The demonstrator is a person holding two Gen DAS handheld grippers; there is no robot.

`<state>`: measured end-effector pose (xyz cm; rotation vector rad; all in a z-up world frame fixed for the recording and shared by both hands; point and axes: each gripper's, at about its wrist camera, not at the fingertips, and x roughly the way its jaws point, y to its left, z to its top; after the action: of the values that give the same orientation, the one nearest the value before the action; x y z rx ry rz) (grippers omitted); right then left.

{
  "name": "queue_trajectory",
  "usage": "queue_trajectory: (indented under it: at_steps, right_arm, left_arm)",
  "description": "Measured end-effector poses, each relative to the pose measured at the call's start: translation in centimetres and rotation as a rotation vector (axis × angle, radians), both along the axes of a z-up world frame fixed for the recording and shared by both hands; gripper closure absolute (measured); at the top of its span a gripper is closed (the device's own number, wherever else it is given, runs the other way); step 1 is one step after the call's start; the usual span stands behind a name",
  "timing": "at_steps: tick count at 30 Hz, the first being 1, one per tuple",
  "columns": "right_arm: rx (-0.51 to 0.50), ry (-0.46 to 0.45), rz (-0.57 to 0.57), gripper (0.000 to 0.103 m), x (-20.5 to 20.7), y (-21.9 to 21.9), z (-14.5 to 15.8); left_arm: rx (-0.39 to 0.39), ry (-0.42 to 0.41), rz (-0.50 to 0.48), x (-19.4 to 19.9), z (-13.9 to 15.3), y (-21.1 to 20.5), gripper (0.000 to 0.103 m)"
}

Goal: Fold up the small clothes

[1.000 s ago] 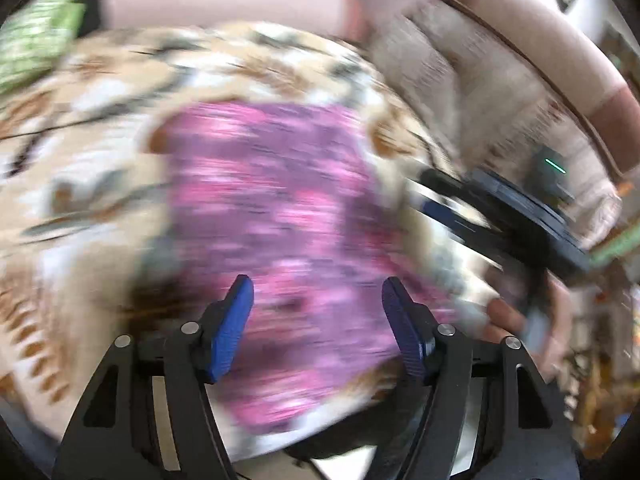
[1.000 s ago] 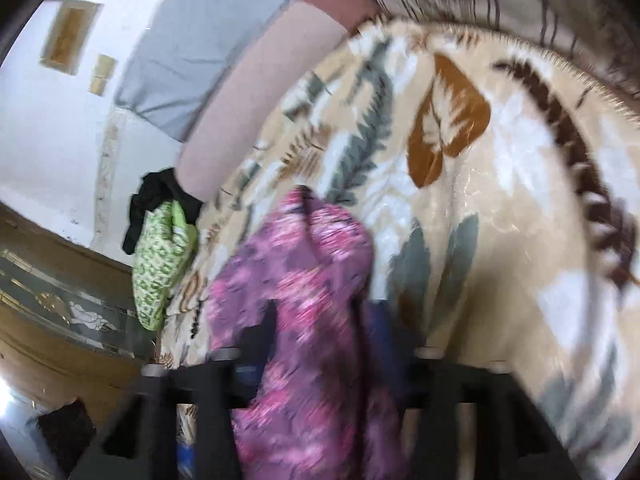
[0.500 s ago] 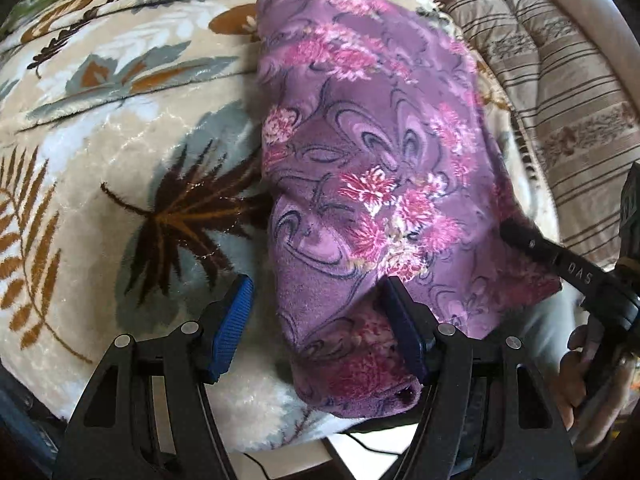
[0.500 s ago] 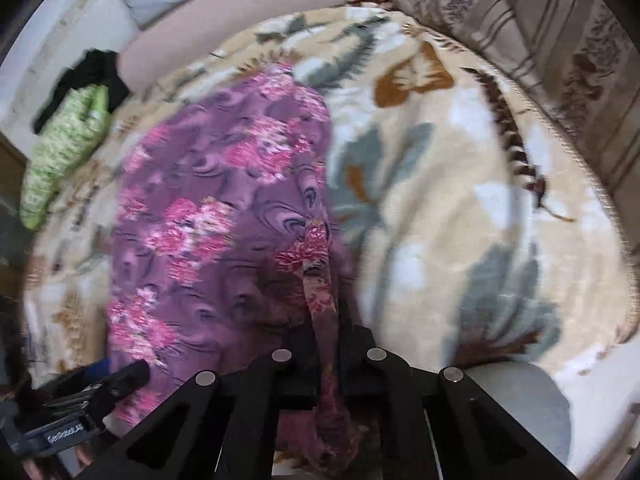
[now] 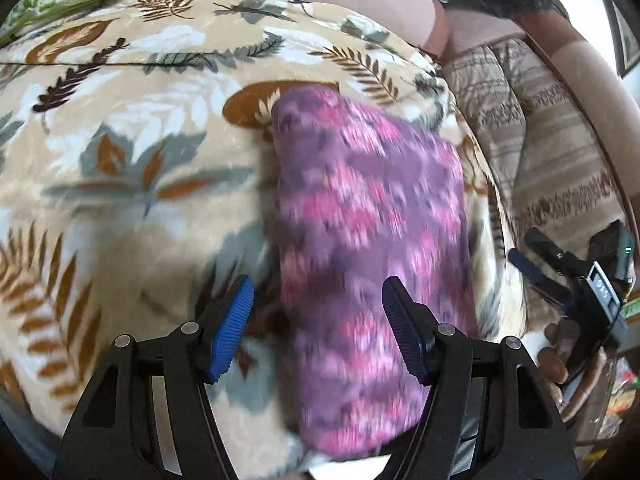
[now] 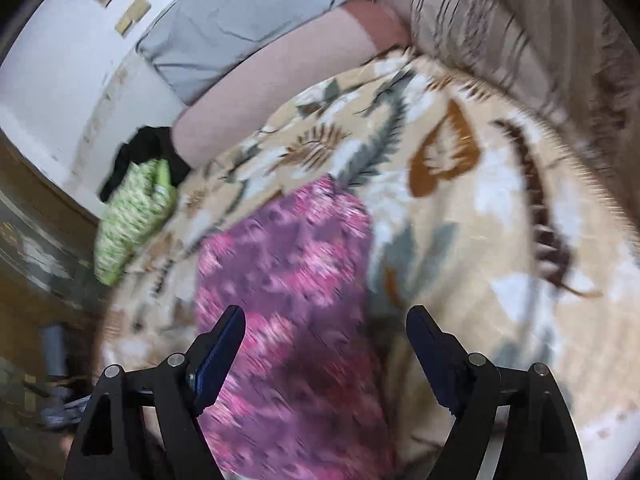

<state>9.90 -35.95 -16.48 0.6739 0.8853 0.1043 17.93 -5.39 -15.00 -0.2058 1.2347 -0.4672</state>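
Nearest the left wrist camera, the left gripper (image 5: 318, 322) is hovering with its two blue fingers (image 5: 232, 326) spread apart and nothing pinched; one purple floral cloth (image 5: 368, 240) is lying beneath and between them, its near end reaching the blanket's front edge. Whether either finger is brushing the fabric cannot be told through the blur. In the right wrist view, the right gripper (image 6: 326, 354) is standing released too, its jaws having just been opening, and the cloth (image 6: 288, 280) is showing below its left finger (image 6: 218, 360), not gripped. That cloth is resting as one long folded strip on a single leaf-patterned blanket (image 5: 132, 168), running away from both cameras. At the right edge of the left view, the right gripper (image 5: 540, 264) is appearing beside the blanket, with part of a hand (image 5: 556, 356) under it. Farther back, one green patterned garment (image 6: 132, 216) is lying at the blanket's far corner, with a black item (image 6: 148, 148) just behind it. One striped beige cushion (image 5: 548, 152) is sitting beside the blanket, and a grey cloth (image 6: 236, 20) is draping over the pinkish backrest (image 6: 256, 92) beyond.
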Motion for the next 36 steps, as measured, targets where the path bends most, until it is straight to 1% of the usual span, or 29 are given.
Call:
queue_trajectory:
  at_steps: [3, 5, 7, 9, 10, 11, 12, 13, 14, 15, 17, 18, 19, 20, 21, 22, 23, 25, 26, 28, 29, 31, 33, 34, 35, 36]
  right_arm:
    - [0.061, 0.05, 0.051, 0.022, 4.6, -0.2, -1.7]
    - [0.129, 0.079, 0.077, 0.022, 7.3, -0.7, -3.1]
    - [0.146, 0.118, 0.055, 0.022, 9.5, -1.6, -5.0]
    - [0.19, 0.15, 0.052, 0.023, 10.9, -2.2, -7.1]
    - [0.223, 0.144, 0.052, 0.026, 11.0, -2.3, -7.9]
    - [0.231, 0.126, 0.052, 0.028, 10.8, -2.3, -8.3]
    - [0.21, 0.121, 0.052, 0.034, 10.5, -2.2, -8.3]
    - [0.188, 0.121, 0.056, 0.046, 10.4, -2.1, -8.1]
    - [0.209, 0.102, 0.073, 0.051, 10.3, -2.1, -7.9]
    - [0.225, 0.099, 0.084, 0.056, 10.5, -2.1, -8.1]
    - [0.225, 0.131, 0.09, 0.057, 11.4, -2.1, -9.2]
    - [0.232, 0.133, 0.086, 0.058, 11.8, -2.1, -9.4]
    - [0.217, 0.125, 0.082, 0.065, 11.9, -2.1, -9.2]
    - [0.192, 0.125, 0.084, 0.072, 11.9, -1.9, -9.0]
    - [0.185, 0.126, 0.095, 0.08, 11.9, -1.5, -8.6]
    - [0.162, 0.117, 0.1, 0.081, 11.7, -1.1, -8.0]
    - [0.138, 0.101, 0.105, 0.082, 11.4, -0.6, -6.9]
    - [0.147, 0.069, 0.11, 0.083, 11.3, 0.3, -5.0]
    - [0.154, 0.055, 0.111, 0.083, 11.3, 1.1, -3.5]
    - [0.167, 0.038, 0.12, 0.083, 12.1, 2.4, -1.4]
    - [0.183, 0.039, 0.132, 0.083, 13.1, 3.3, -0.6]
    - [0.171, 0.051, 0.16, 0.083, 15.8, 5.2, 0.3]
    - [0.116, 0.061, 0.195, 0.083, 19.1, 7.6, 0.1]
    - [0.101, 0.075, 0.198, 0.082, 20.0, 8.4, -0.6]
    - [0.084, 0.101, 0.209, 0.082, 21.4, 9.4, -1.9]
    - [0.056, 0.127, 0.225, 0.082, 22.1, 9.9, -2.9]
  left_arm:
    - [-0.033, 0.039, 0.021, 3.0, -0.8, -0.4, 0.036]
    - [-0.043, 0.046, 0.038, 4.3, -1.4, -0.6, 0.036]
    - [-0.053, 0.071, 0.068, 6.1, -2.3, -0.7, 0.036]
    - [-0.059, 0.101, 0.091, 7.6, -3.4, -0.9, 0.036]
    - [-0.068, 0.113, 0.099, 8.1, -3.8, -0.9, 0.036]
    - [-0.083, 0.126, 0.107, 8.6, -4.3, -0.9, 0.036]
    - [-0.101, 0.135, 0.109, 9.0, -4.6, -0.9, 0.036]
    - [-0.116, 0.138, 0.11, 9.3, -4.8, -0.9, 0.036]
    - [-0.129, 0.138, 0.107, 9.6, -5.0, -1.1, 0.036]
    - [-0.141, 0.141, 0.105, 10.0, -5.3, -1.4, 0.036]
    - [-0.161, 0.164, 0.122, 10.5, -6.0, -1.7, 0.036]
    - [-0.168, 0.182, 0.136, 10.7, -6.6, -1.7, 0.038]
    - [-0.174, 0.183, 0.142, 10.6, -6.6, -1.7, 0.053]
    - [-0.178, 0.182, 0.142, 10.4, -6.2, -1.5, 0.059]
    - [-0.184, 0.173, 0.136, 10.1, -5.7, -1.4, 0.068]
    - [-0.202, 0.153, 0.119, 9.6, -4.6, -1.0, 0.072]
    - [-0.219, 0.142, 0.112, 9.1, -3.6, -0.5, 0.073]
    - [-0.269, 0.106, 0.105, 8.0, -0.5, 1.1, 0.074]
    - [-0.286, 0.089, 0.103, 7.7, 0.9, 2.0, 0.074]
    - [-0.265, 0.042, 0.105, 7.8, 4.2, 4.2, 0.074]
    - [-0.251, 0.033, 0.106, 8.2, 5.0, 4.8, 0.074]
    - [-0.197, 0.027, 0.123, 10.1, 6.2, 6.5, 0.074]
    - [-0.112, 0.009, 0.101, 12.3, 5.7, 7.0, 0.072]
    - [-0.091, 0.023, 0.114, 13.3, 4.7, 7.5, 0.07]
    - [-0.078, 0.039, 0.126, 13.8, 3.7, 7.9, 0.066]
    - [-0.053, 0.067, 0.141, 14.4, 1.9, 8.4, 0.065]
